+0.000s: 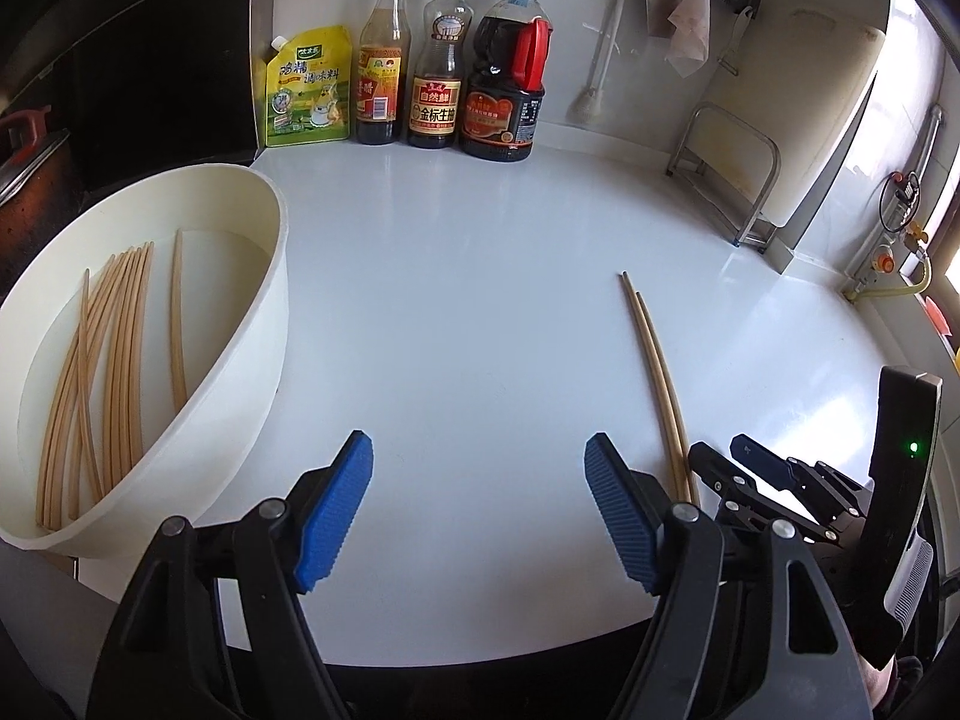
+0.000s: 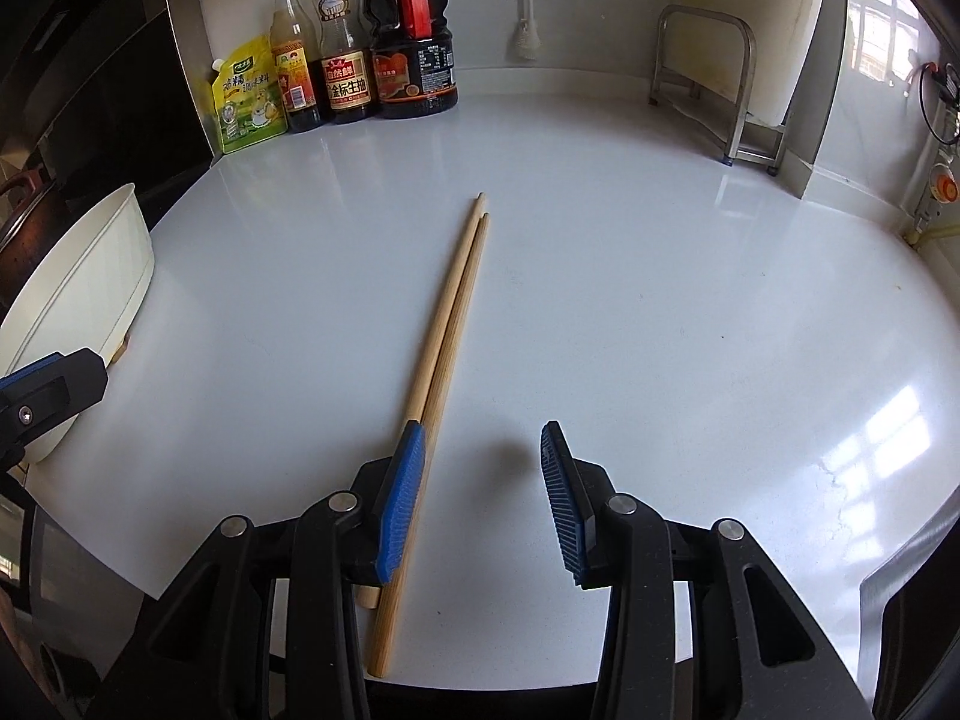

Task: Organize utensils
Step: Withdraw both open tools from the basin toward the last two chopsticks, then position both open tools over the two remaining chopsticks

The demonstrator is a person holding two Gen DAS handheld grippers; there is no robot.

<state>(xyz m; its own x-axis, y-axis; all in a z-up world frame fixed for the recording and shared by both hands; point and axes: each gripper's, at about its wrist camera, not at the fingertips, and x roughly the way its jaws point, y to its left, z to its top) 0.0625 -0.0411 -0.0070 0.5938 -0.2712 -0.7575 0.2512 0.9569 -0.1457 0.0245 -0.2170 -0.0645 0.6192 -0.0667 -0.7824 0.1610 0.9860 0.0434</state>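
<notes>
Two chopsticks lie side by side, touching, on the white tabletop, tips pointing toward the back wall. The rest of the set already lies in the white tub at the left edge.

Right gripper: fingers wide, holding nothing. The left pad sits over the near part of the pair; whether it touches the wood cannot be told. Left gripper: fingers wide, empty, between tub and pair.

Risks, as judged:
- The pair sits off-centre in the right gripper, under one pad rather than in the gap. Closing from here may catch only one stick, or push both sideways.
- Round sticks on a glossy top roll easily; a nudge could split the pair or send one toward the front edge, where their thick ends already lie close.
- A grip near the thick end leaves long overhang; the tips could droop or swing and hit the tub wall on the way over.
- The two grippers are close together; they could collide.

Surface: smooth, reflective, mostly bare, window glare at right.

Room: kitchen. Seasoning pouch and three sauce bottles along the back wall; metal rack holding a board at right; brush and cloth hanging on hooks; dark pot at far left.
</notes>
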